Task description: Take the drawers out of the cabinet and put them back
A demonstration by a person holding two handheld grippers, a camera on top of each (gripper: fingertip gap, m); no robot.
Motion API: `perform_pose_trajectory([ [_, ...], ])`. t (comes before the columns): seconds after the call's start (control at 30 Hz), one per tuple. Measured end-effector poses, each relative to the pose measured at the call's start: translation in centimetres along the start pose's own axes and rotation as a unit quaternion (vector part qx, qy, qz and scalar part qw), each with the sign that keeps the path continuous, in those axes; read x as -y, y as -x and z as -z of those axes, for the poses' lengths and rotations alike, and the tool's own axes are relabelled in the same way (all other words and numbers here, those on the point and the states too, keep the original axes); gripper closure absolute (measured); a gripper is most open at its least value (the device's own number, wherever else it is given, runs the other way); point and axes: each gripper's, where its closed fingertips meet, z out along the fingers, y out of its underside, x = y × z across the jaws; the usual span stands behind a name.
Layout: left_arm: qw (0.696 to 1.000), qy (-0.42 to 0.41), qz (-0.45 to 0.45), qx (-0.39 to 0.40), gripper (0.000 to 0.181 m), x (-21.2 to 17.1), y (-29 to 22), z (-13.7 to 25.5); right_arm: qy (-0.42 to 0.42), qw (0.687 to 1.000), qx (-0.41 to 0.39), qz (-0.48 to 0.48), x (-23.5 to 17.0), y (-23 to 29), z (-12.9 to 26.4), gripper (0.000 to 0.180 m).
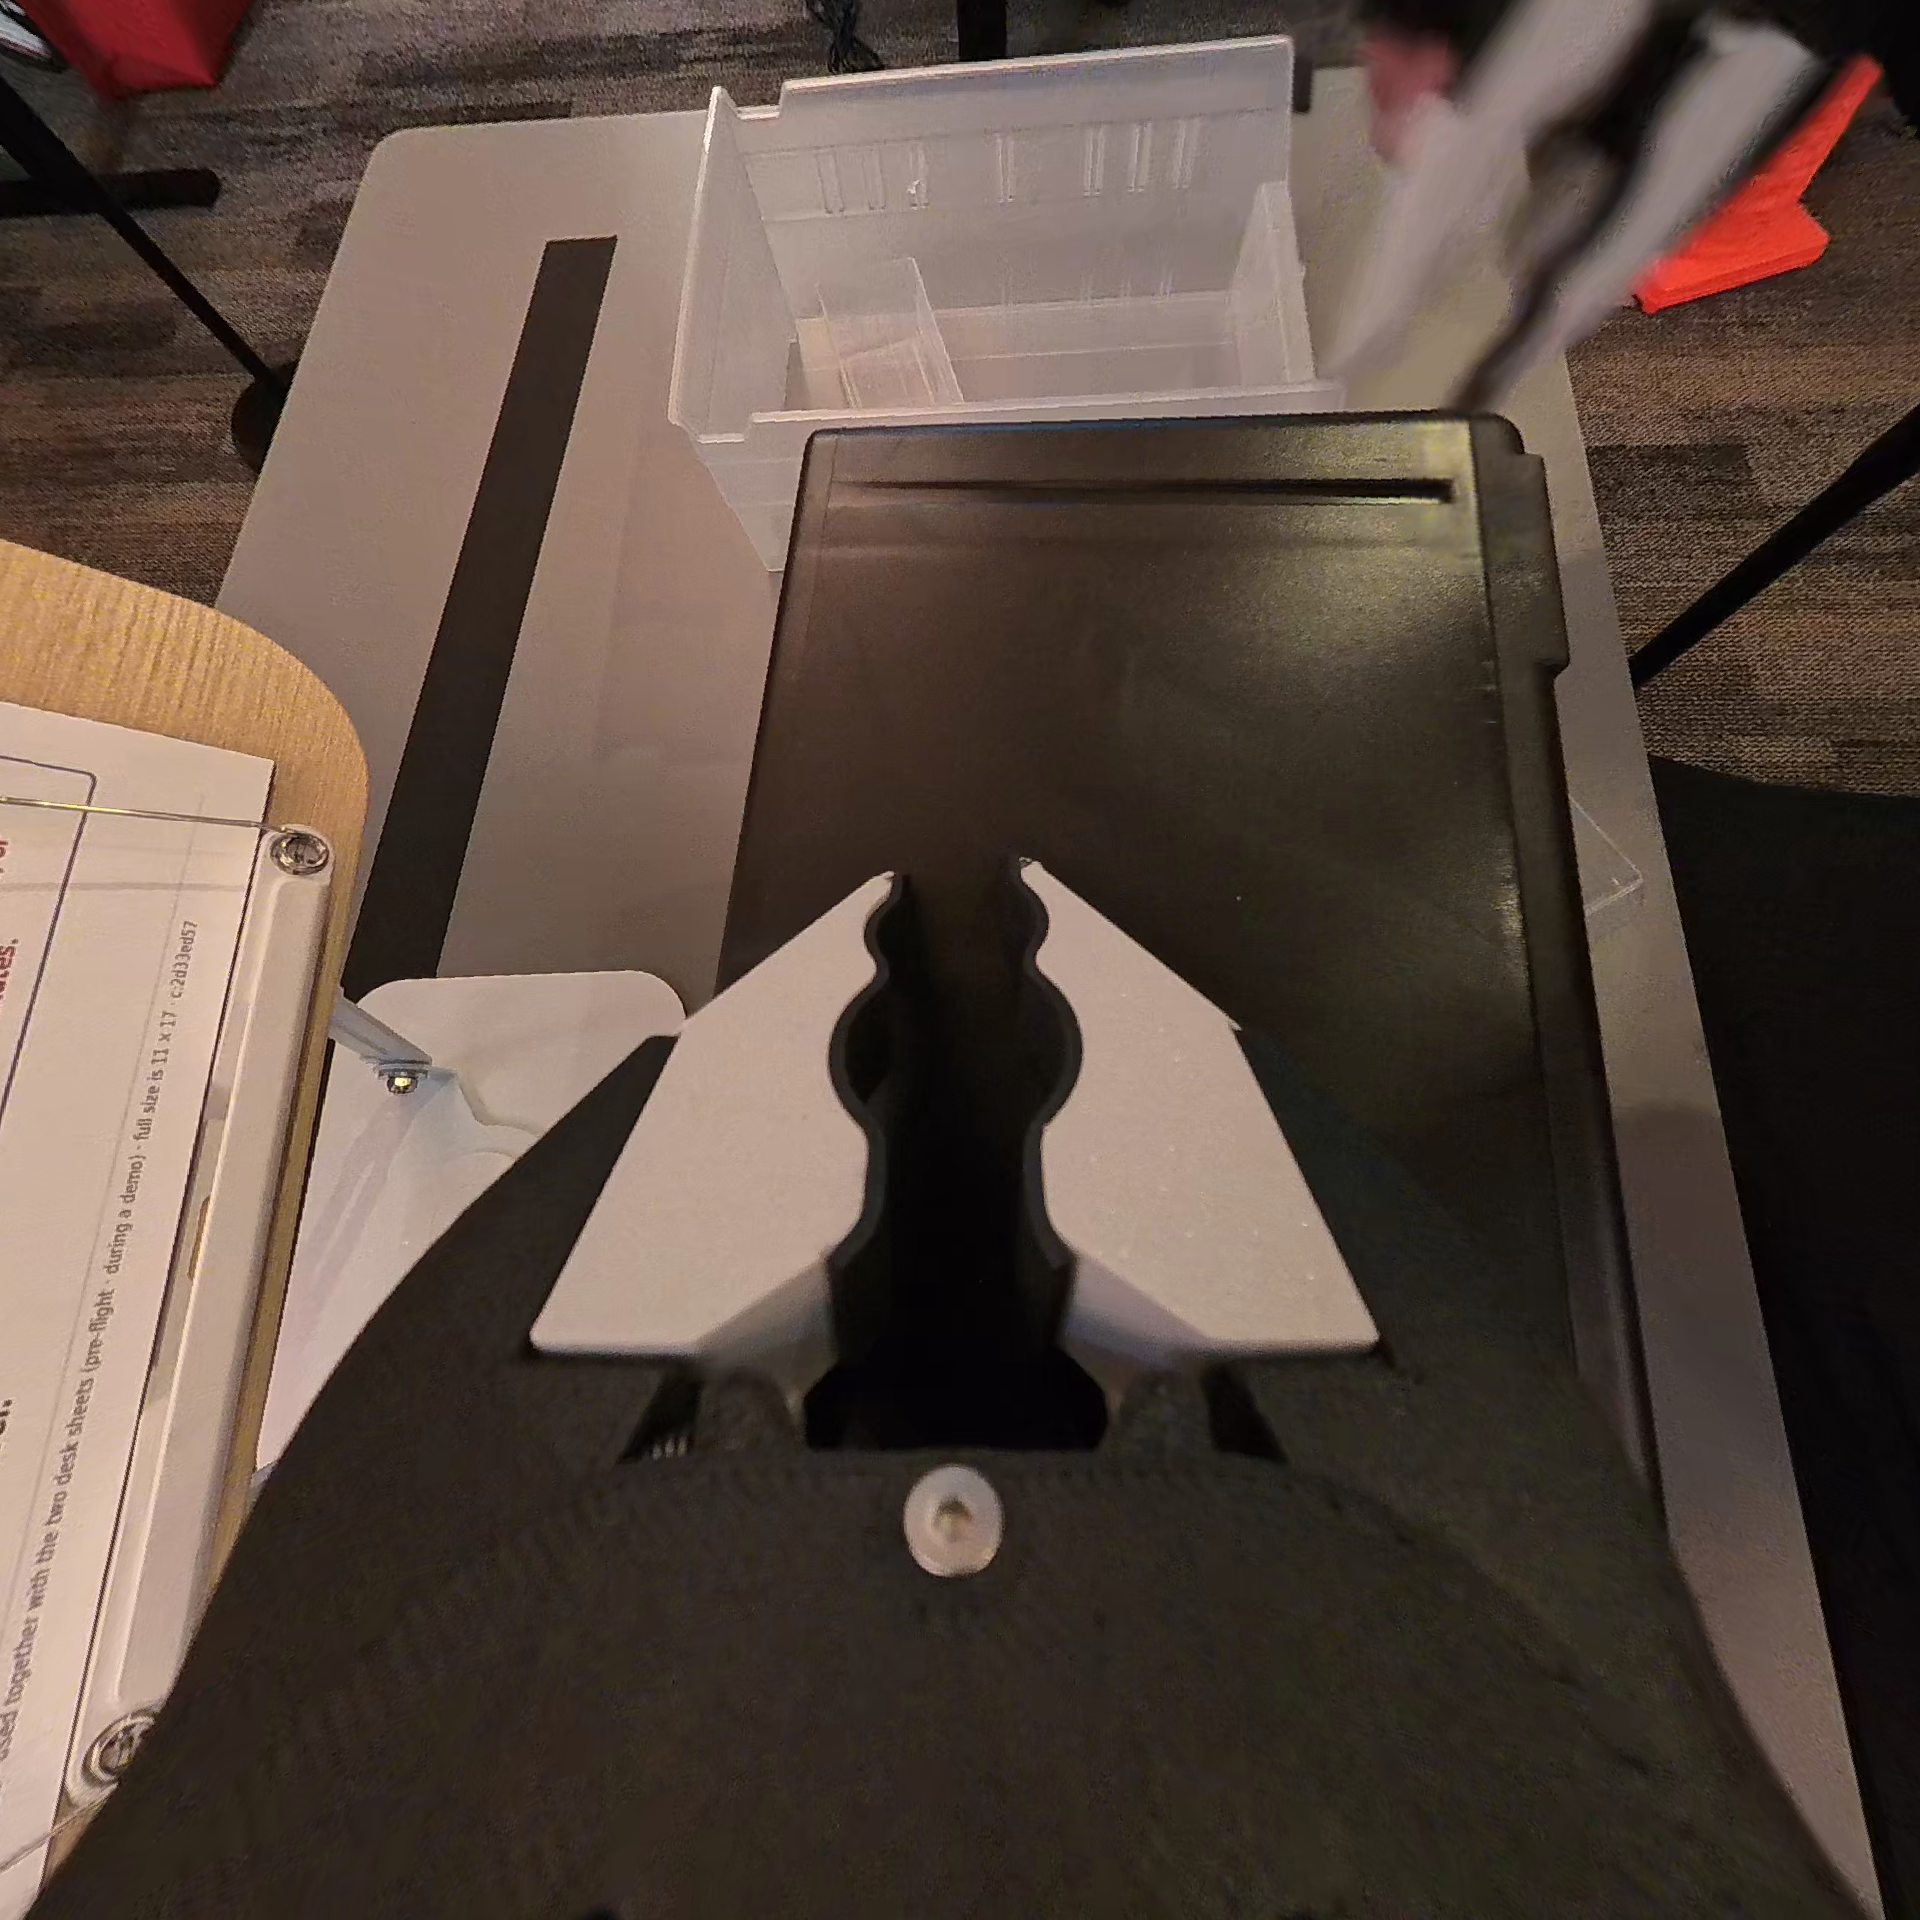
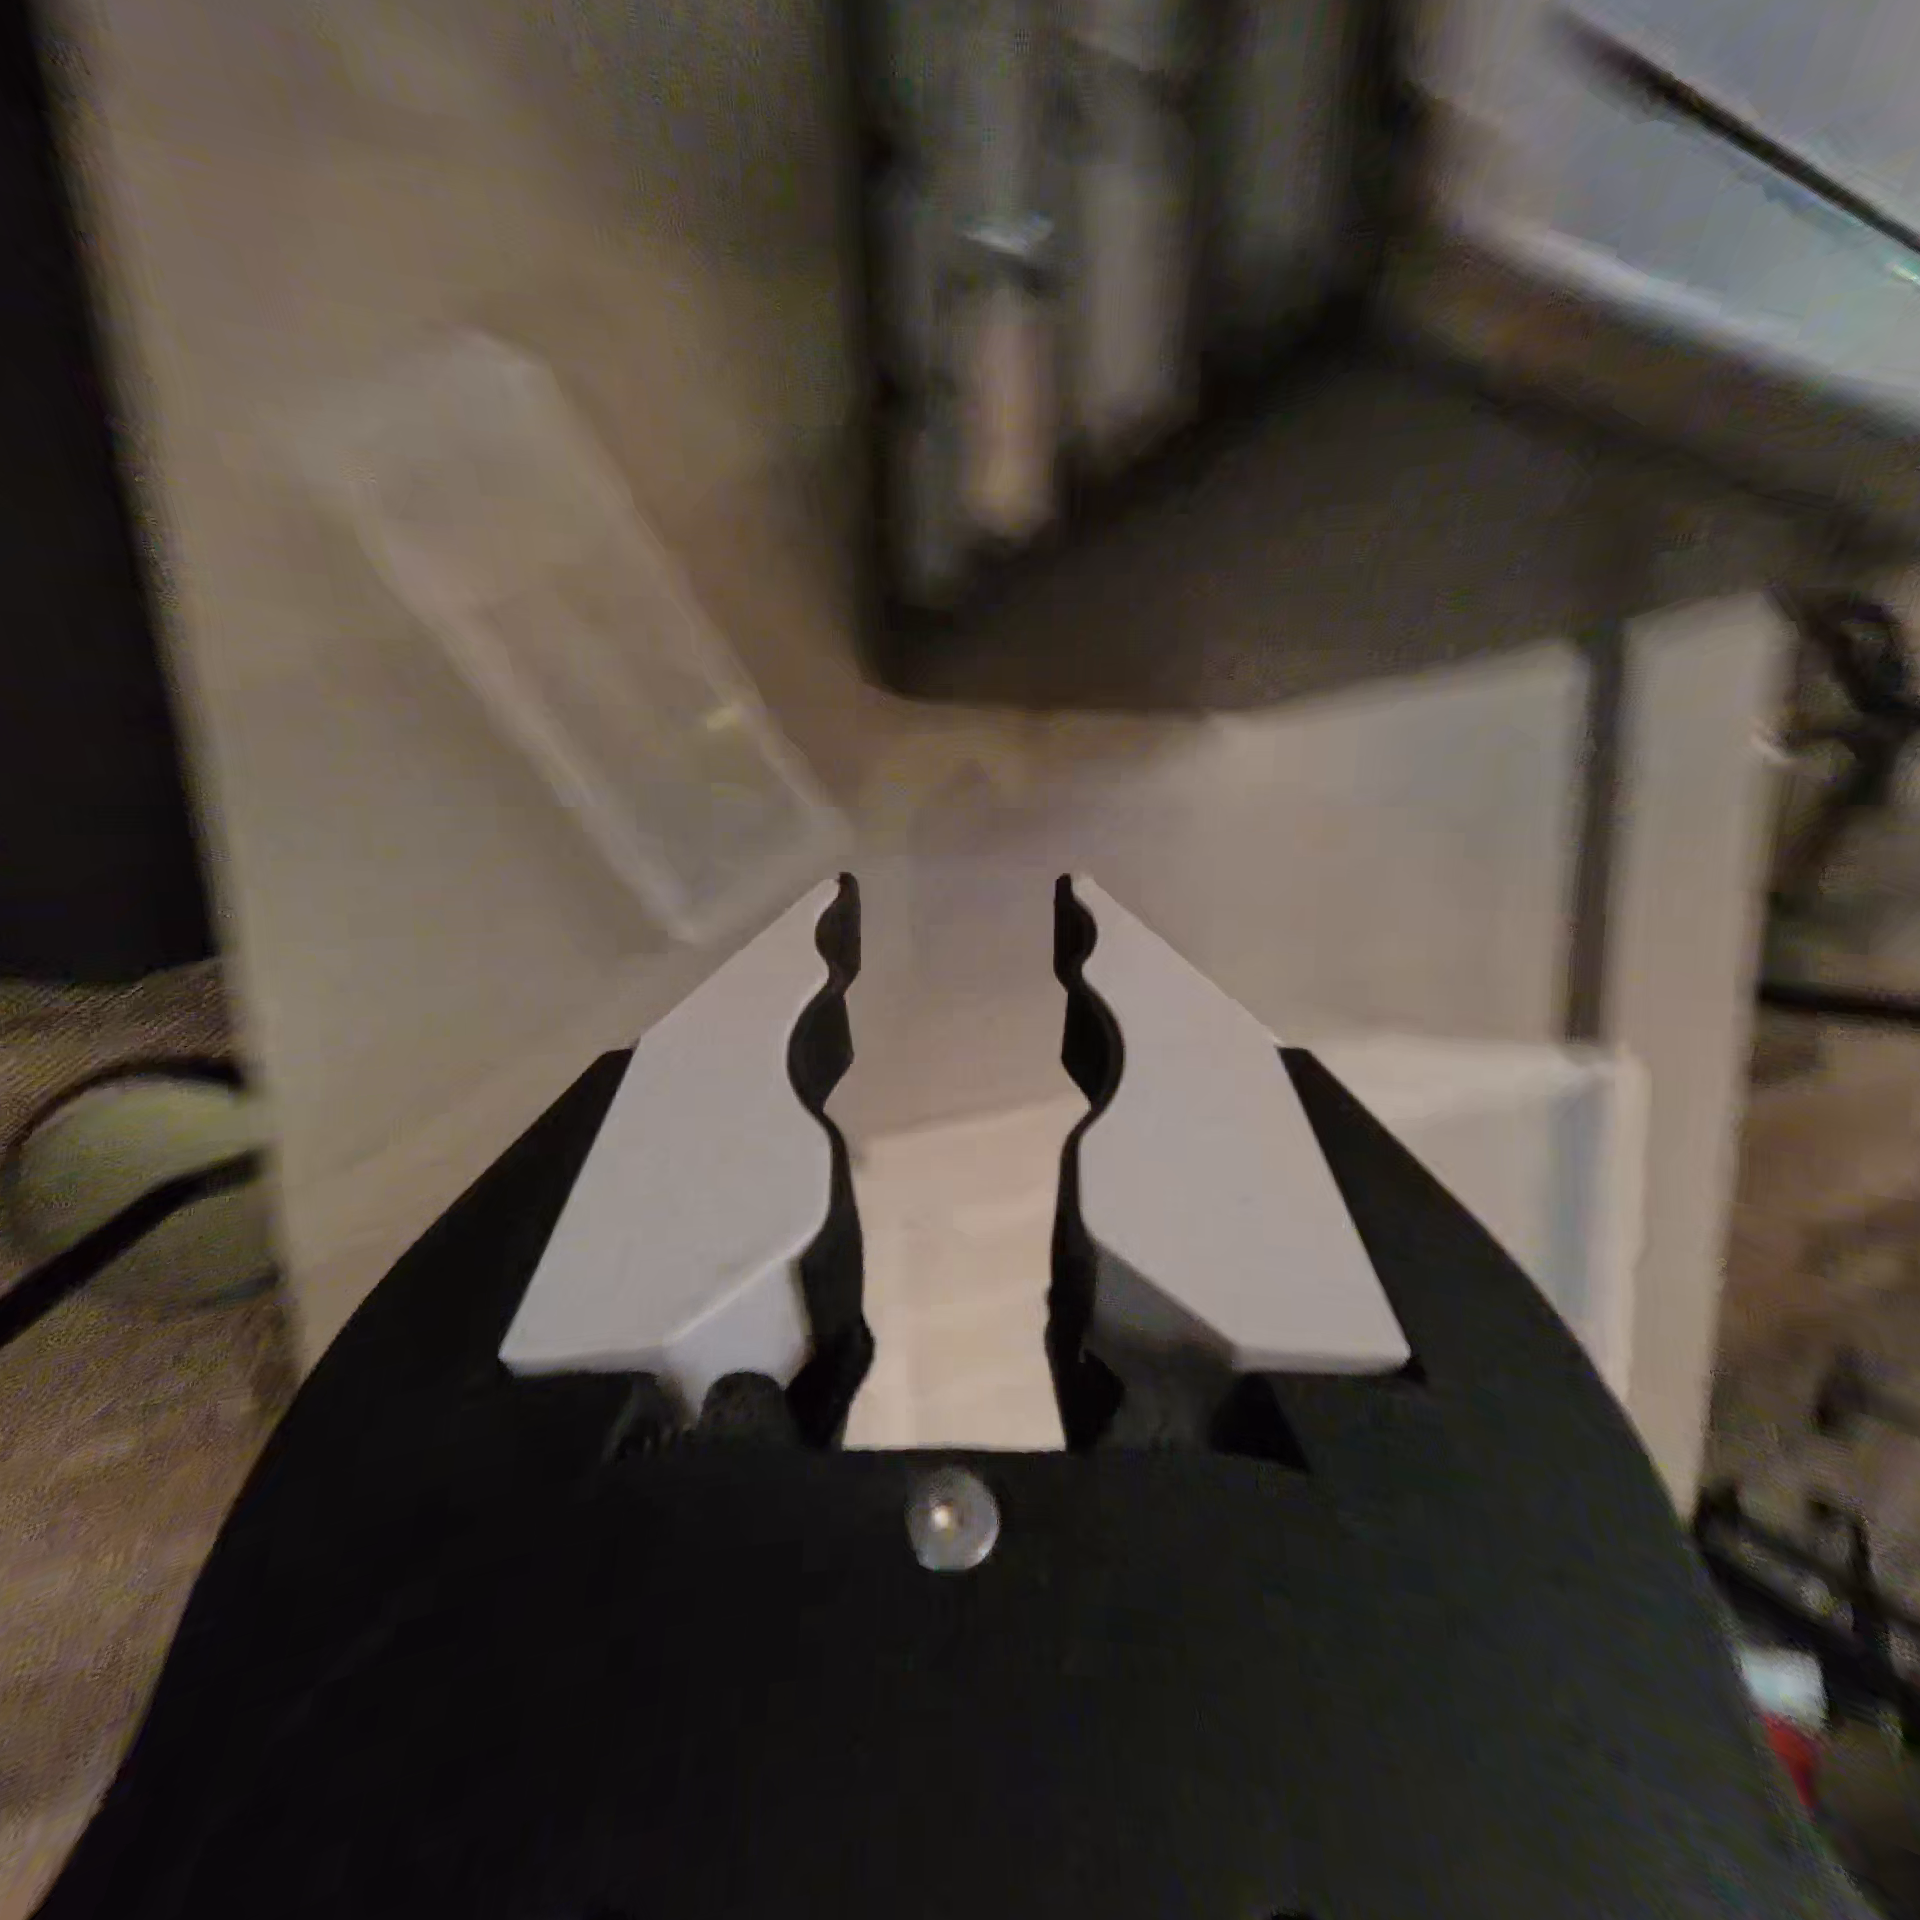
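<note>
At frame centre the black cabinet [image 1: 1164, 727] sits under the empty left gripper [image 1: 958, 873], jaws slightly apart, with one clear drawer [image 1: 997, 281] out beyond it at top, suggesting reinsertion remains, while the right gripper [image 2: 954, 883] hangs parted, gripping nothing.

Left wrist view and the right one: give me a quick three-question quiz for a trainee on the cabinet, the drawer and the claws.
1. True or false: the left claw is gripping the clear drawer.
2. The black cabinet stands on: A) a grey table; B) the carpet; C) a red box.
3. Fill in: the right claw is ____ (open or shut).

Key: 1 false, it is above the cabinet top, holding nothing; 2 A; 3 open.
</note>
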Motion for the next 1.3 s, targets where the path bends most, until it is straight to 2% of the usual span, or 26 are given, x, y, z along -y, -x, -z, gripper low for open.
perform_pose_trajectory([
  [0.07, 1.000, 0.000, -0.001, 0.001, 0.164, 0.0, 0.0, 0.0, 0.029, 0.996, 0.067, 0.060, 1.5, 5.8, -2.4, 0.140],
  [0.13, 1.000, 0.000, 0.000, 0.002, 0.163, 0.0, 0.0, 0.0, 0.070, 0.987, 0.111, 0.090, 0.9, 9.5, -5.2, 0.135],
  [0.23, 1.000, 0.000, 0.004, 0.002, 0.164, 0.0, 0.1, 0.0, 0.084, 0.980, 0.146, 0.108, 0.1, 12.4, -8.7, 0.155],
  [0.3, 1.000, 0.000, 0.005, 0.004, 0.164, 0.0, 0.1, 0.0, 0.091, 0.977, 0.154, 0.115, -0.4, 13.2, -9.8, 0.177],
  [0.33, 1.000, 0.001, 0.006, 0.004, 0.164, 0.0, 0.1, 0.0, 0.087, 0.977, 0.157, 0.115, -0.3, 13.3, -10.0, 0.179],
  [0.43, 1.000, 0.001, 0.007, 0.006, 0.164, 0.0, 0.2, 0.0, 0.066, 0.983, 0.140, 0.102, 0.6, 12.3, -8.8, 0.180],
  [0.57, 1.000, 0.001, 0.007, 0.006, 0.164, 0.0, 0.2, 0.0, 0.021, 0.996, 0.063, 0.058, 1.3, 7.2, -1.7, 0.180],
  [0.67, 1.000, 0.000, 0.011, 0.001, 0.164, 0.0, 0.2, 0.0, 0.070, 0.996, -0.042, 0.024, -2.6, 0.5, 4.1, 0.180],
  [0.77, 1.000, 0.000, 0.014, 0.000, 0.165, 0.0, 0.3, 0.0, 0.169, 0.982, -0.076, -0.023, -9.8, -4.4, 6.1, 0.180],
  [0.87, 1.000, 0.001, 0.008, 0.008, 0.166, 0.0, 0.3, 0.0, 0.254, 0.965, -0.035, -0.047, -16.5, -5.8, 4.3, 0.180],
  [1.0, 1.000, 0.001, 0.010, 0.010, 0.166, 0.0, 0.4, 0.0, 0.320, 0.944, 0.058, -0.055, -21.7, -4.4, -0.4, 0.180],
  [1.13, 1.000, 0.001, 0.011, 0.008, 0.166, 0.0, 0.4, 0.0, 0.311, 0.941, 0.106, -0.084, -23.9, -3.7, -4.5, 0.180],
  [1.3, 1.000, 0.000, 0.014, 0.004, 0.166, 0.0, 0.4, 0.0, 0.301, 0.943, 0.068, -0.121, -25.5, -6.7, -7.0, 0.178],
])
